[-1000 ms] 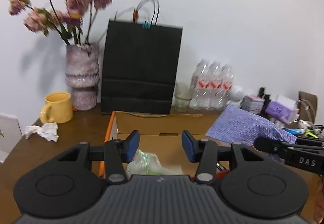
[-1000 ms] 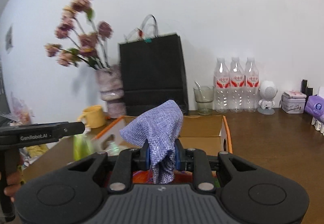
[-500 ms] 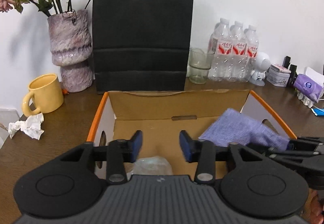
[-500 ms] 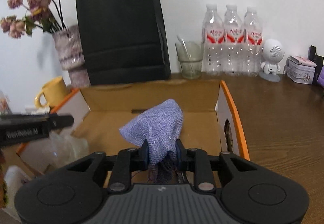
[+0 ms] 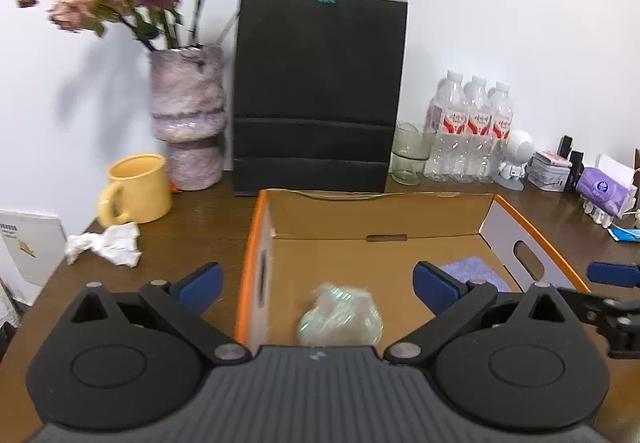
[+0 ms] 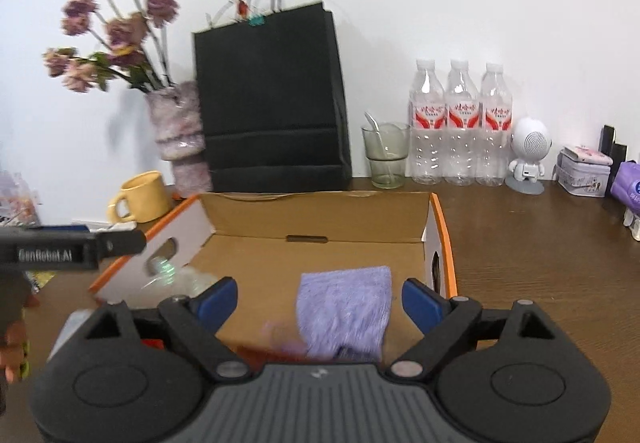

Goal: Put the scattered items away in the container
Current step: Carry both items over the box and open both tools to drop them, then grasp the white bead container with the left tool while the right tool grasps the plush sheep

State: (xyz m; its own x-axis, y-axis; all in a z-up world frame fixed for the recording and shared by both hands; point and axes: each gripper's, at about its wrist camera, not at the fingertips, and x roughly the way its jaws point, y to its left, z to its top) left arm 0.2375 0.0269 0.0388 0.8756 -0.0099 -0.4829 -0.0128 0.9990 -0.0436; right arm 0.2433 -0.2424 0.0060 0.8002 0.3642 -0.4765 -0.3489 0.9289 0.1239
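Left gripper [image 5: 316, 283]: held level above the near left part of the cardboard box [image 5: 380, 215], jaws spread wide and holding nothing; one blue pad lies outside the orange left wall, the other over the box floor. Right gripper [image 6: 318, 297]: held level over the near right part of the box, jaws likewise spread wide and empty. Its blue pad tip appears at the right edge of the left wrist view, beside the right wall of the box.

Box contents: a purple cloth [image 6: 346, 313] lies on the floor of the box toward the right wall, between the pads of the right gripper in its own view but touching neither. A crumpled clear plastic wrapper [image 5: 340, 321], blurred, lies on the box floor near the left wall, between the pads of the left gripper. A red object at the near edge of the box is too blurred to identify.

Outside the box, on the table [image 6: 540, 263]: a crumpled white paper [image 5: 106, 247] lies just in front of a yellow mug [image 5: 136, 189], well apart from the left wall of the box.
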